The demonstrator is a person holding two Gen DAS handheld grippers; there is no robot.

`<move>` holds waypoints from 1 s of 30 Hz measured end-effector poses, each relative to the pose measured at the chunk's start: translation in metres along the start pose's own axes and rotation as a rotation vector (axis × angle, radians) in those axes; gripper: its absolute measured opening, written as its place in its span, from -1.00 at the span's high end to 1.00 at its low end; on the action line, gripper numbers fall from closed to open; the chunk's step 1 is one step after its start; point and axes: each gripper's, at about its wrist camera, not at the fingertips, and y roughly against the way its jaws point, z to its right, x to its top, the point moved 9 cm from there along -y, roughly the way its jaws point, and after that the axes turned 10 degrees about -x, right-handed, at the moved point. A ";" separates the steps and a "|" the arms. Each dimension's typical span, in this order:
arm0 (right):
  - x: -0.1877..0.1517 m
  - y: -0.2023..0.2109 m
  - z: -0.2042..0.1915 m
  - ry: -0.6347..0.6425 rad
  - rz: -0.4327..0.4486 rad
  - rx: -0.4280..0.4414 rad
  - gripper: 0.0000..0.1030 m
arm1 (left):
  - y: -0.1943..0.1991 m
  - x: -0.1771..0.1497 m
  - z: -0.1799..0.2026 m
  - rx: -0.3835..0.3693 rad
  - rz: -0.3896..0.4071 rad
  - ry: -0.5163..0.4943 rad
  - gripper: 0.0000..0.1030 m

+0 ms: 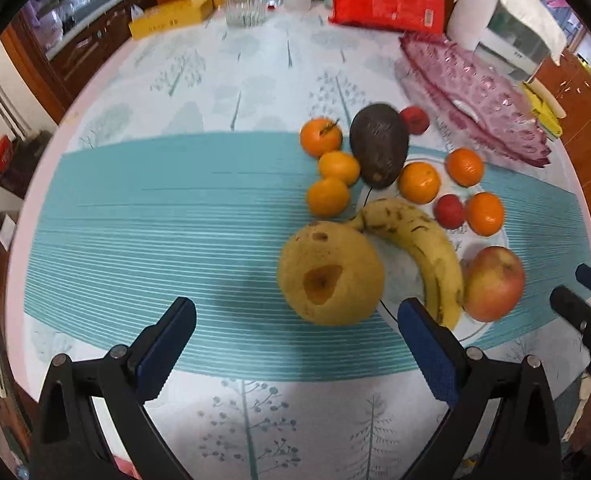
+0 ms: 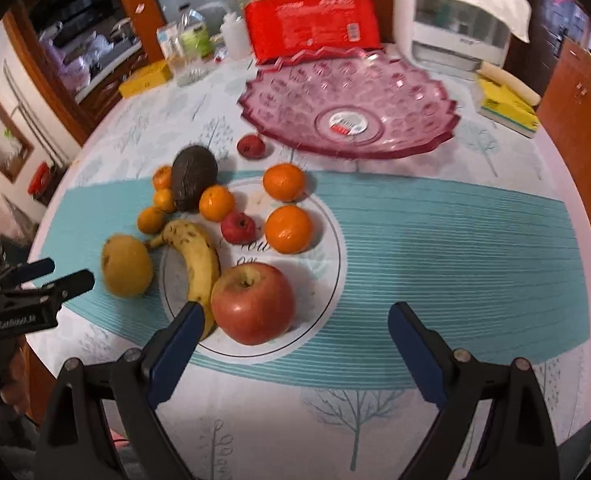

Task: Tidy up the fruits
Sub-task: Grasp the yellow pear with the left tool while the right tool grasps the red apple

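Nothing is sorted yet: the pink glass bowl [image 2: 347, 108] sits empty at the counter's [image 2: 455, 240] far side while apple [image 2: 252, 303], banana [image 2: 199, 256], avocado [image 2: 193, 178] and oranges lie loose, and left gripper [image 1: 295, 344] and right gripper [image 2: 295, 344], both spread, hold nothing.

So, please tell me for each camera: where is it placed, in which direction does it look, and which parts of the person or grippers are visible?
Left wrist: sits on the left gripper, open, looking forward over the table at the pear; the right gripper shows at the right edge.
Right wrist: sits on the right gripper, open, facing the apple and pink bowl; the left gripper shows at the left edge.
Shared: the same fruits, bowl and table.
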 end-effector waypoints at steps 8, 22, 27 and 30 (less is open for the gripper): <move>-0.012 -0.036 -0.021 0.085 -0.051 0.005 -0.81 | -0.040 0.000 0.001 -0.026 -0.055 0.032 -0.95; -0.020 -0.063 -0.038 0.077 -0.110 0.082 -0.60 | -0.067 0.008 0.012 -0.082 -0.079 -0.017 -0.42; -0.019 -0.070 -0.045 0.095 -0.121 0.074 -0.49 | -0.069 0.008 0.016 -0.087 -0.074 -0.043 -0.39; -0.017 -0.074 -0.051 0.104 -0.126 0.075 -0.38 | -0.070 0.008 0.016 -0.092 -0.072 -0.048 -0.39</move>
